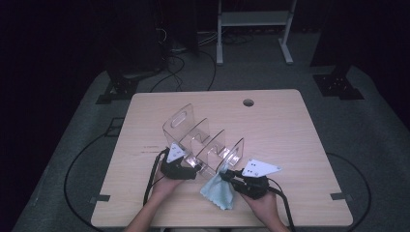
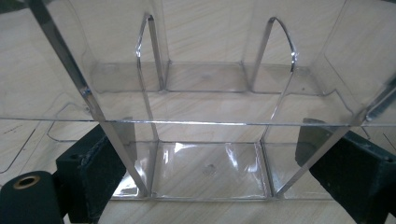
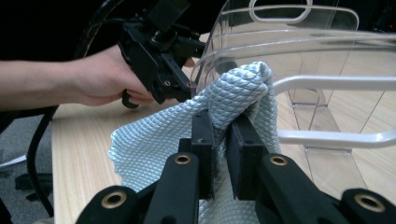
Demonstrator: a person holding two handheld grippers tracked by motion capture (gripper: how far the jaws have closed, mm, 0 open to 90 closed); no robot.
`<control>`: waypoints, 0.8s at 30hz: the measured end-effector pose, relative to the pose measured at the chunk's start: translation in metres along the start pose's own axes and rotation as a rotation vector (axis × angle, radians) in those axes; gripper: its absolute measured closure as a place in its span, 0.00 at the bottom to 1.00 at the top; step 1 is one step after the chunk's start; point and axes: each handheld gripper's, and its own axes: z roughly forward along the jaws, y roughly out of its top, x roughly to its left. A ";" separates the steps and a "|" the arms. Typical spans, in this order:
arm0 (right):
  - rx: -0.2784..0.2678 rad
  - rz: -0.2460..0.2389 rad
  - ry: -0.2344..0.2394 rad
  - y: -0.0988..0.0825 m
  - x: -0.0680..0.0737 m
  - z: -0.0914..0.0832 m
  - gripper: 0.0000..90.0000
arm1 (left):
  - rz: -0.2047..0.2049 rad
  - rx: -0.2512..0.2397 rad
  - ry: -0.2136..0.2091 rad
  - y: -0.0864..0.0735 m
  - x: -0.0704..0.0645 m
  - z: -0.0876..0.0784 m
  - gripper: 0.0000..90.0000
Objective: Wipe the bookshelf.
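In the high view the clear rack [image 1: 203, 142] runs from upper left to lower right at mid-table, the left gripper [image 1: 186, 162] at its near left end and the right gripper [image 1: 231, 175] at its near right end. In the left gripper view the wide jaws straddle the rack's base [image 2: 205, 170]. In the right gripper view the narrow jaws pinch a cloth [image 3: 205, 116], bunched against the rack's wall at centre frame.

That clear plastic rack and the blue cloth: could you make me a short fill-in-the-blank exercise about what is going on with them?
1. The right gripper has its jaws shut on a light blue ____.
2. The left gripper grips the clear plastic rack with its jaws spread ____.
3. The cloth is bunched against a see-through ____ of the rack.
4. The rack stands on a pale ____ table.

Missing words: cloth; wide; wall; wooden
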 end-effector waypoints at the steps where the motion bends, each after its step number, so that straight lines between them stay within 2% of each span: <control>1: -0.006 0.001 0.002 -0.002 -0.001 0.000 0.90 | -0.001 -0.001 0.000 0.000 0.000 0.000 0.09; 5: 0.020 0.038 0.007 -0.007 -0.003 0.003 0.90 | -0.001 -0.001 0.000 0.000 0.000 0.000 0.09; 10: -0.032 -0.015 0.008 0.010 0.005 -0.007 0.90 | -0.002 -0.001 -0.005 0.000 -0.001 0.000 0.09; 12: -0.040 -0.020 -0.005 0.013 0.001 -0.009 0.90 | -0.001 -0.001 -0.007 0.000 -0.001 0.000 0.09; 17: -0.057 0.045 -0.040 0.008 -0.017 -0.014 0.90 | 0.000 -0.002 -0.010 0.000 -0.001 0.000 0.09; 19: -0.058 0.049 -0.028 0.006 -0.014 -0.013 0.90 | 0.010 0.001 -0.015 0.000 -0.001 -0.001 0.09; 21: -0.052 0.027 -0.028 0.005 -0.009 -0.012 0.90 | 0.011 0.001 -0.018 0.000 0.000 -0.001 0.09; 24: -0.044 0.029 -0.024 0.006 -0.015 -0.013 0.91 | 0.007 -0.003 -0.017 -0.001 -0.001 -0.001 0.09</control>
